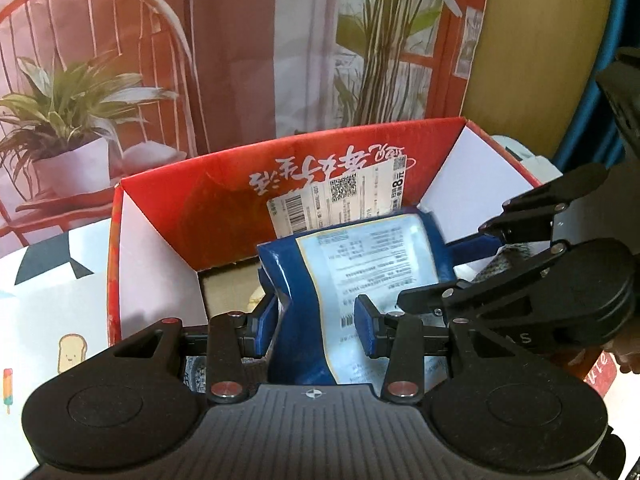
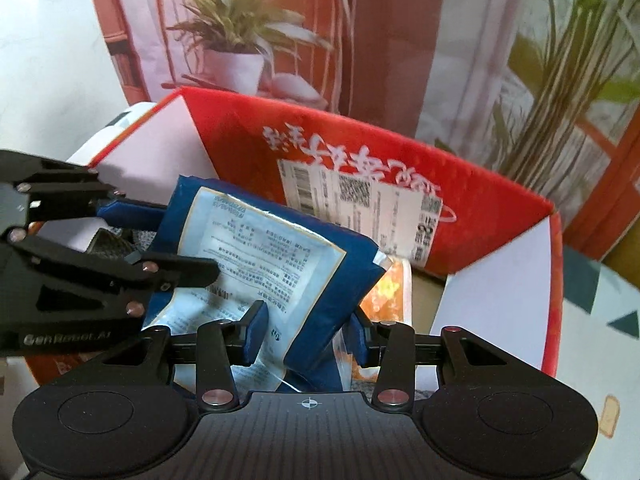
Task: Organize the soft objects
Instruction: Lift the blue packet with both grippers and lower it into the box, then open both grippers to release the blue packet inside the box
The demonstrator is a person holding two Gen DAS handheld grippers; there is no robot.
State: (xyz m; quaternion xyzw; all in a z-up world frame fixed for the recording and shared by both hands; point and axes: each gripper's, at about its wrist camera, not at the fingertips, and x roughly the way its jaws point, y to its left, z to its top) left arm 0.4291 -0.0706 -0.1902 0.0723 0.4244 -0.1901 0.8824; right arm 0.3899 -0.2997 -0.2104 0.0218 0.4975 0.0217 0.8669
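Pouches: we count 1 blue soft plastic pouch with a pale printed label (image 1: pixel 352 264), over the open box.
Boxes: 1 red cardboard box with white inner flaps (image 1: pixel 224 200); we see 1 orange packet (image 2: pixel 394 292) inside.
Left gripper (image 1: pixel 320 324): clenched on the pouch's near end.
Right gripper (image 2: pixel 306 336): clamped on the same pouch.
Backdrop: 1 printed poster of potted plants (image 1: pixel 120 60).

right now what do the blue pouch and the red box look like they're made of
Blue pouch: looks like thin glossy plastic film, maybe foil-lined; it creases sharply, shows glare, and has a silvery edge in the right wrist view.
Red box: seems to be printed cardboard, red outside and plain white inside; stiff flat flaps, folded corners, a paper shipping label stuck on.
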